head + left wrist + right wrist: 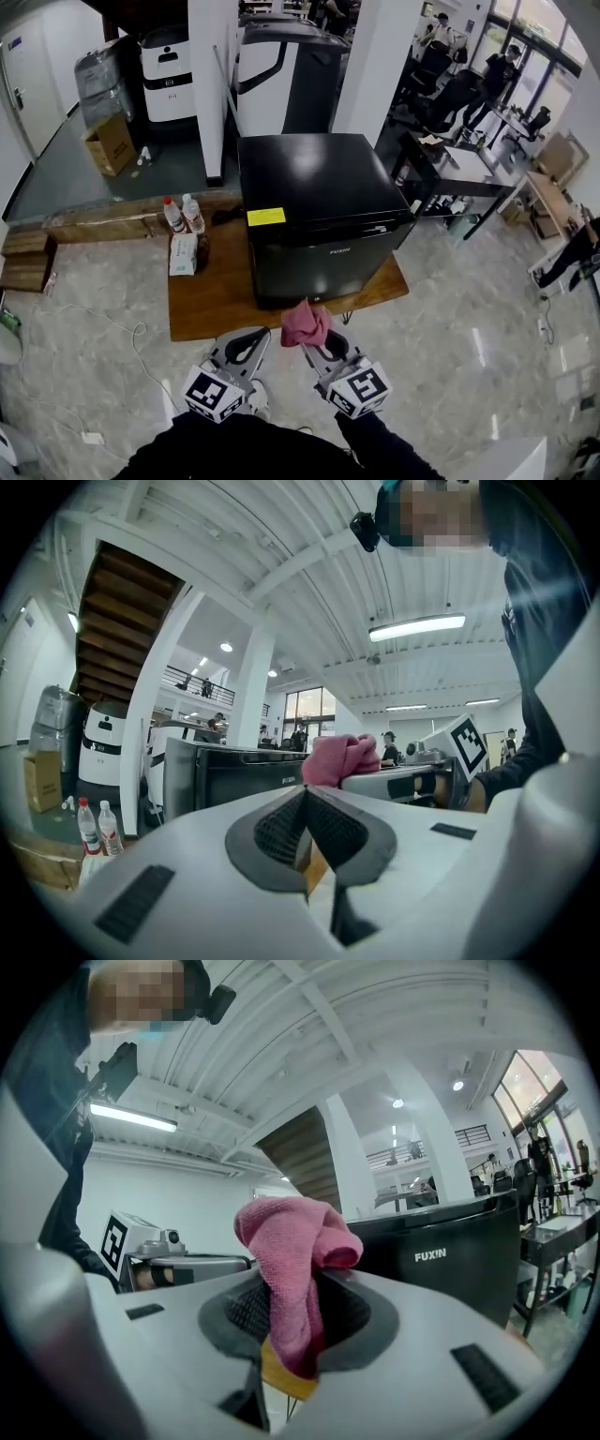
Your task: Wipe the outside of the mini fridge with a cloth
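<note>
A black mini fridge point(319, 211) stands on a low wooden table point(211, 291); its door front point(450, 1255) carries a white logo. My right gripper point(314, 342) is shut on a pink cloth point(306, 323), bunched just in front of the fridge's lower front edge. The cloth point(292, 1260) hangs pinched between the jaws in the right gripper view. My left gripper point(251, 347) sits beside it on the left, shut with nothing between its jaws point(305, 827). The pink cloth point(339, 759) also shows in the left gripper view.
Two plastic bottles point(185, 215) and a white box point(183, 253) stand on the table left of the fridge. A cardboard box point(111, 142) and white machines point(169, 73) are behind. Desks and people point(492, 75) are at the far right. White pillars point(211, 84) rise behind the fridge.
</note>
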`<state>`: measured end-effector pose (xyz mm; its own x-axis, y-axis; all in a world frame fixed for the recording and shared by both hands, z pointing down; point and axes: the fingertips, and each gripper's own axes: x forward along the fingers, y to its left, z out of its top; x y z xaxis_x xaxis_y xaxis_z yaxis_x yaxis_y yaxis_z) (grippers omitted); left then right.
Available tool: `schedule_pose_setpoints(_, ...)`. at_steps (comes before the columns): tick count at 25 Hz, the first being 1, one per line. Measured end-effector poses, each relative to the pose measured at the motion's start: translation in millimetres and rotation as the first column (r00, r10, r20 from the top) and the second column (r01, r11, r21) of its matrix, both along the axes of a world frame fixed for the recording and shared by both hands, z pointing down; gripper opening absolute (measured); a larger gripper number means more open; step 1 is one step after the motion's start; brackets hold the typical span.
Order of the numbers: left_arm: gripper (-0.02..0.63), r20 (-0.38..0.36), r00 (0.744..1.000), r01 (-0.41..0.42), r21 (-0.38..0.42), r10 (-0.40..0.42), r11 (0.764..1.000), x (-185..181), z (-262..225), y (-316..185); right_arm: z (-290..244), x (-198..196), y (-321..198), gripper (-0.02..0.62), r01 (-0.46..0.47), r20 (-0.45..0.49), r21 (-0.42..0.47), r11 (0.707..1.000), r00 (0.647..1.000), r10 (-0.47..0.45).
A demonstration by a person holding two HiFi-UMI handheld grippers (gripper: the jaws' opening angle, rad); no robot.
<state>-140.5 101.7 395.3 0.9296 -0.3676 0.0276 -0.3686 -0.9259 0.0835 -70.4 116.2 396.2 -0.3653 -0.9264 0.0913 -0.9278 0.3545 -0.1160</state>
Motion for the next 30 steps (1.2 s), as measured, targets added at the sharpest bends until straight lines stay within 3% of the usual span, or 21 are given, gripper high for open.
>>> schedule_pose_setpoints(14, 0.006, 0.011, 0.999, -0.040, -0.032, 0.040, 0.999, -5.6, 26.1, -119.3, 37.8, -14.4, -141.1, 0.107, -0.111, -0.028, -0.101, 0.989, 0.994, 0.109)
schedule_pose_setpoints(30, 0.006, 0.031, 0.999, -0.038, -0.065, 0.040, 0.997, 19.0, 51.1, -158.1, 53.0, 6.3, -183.2, 0.110, -0.203, 0.052, -0.149, 0.968, 0.976, 0.213)
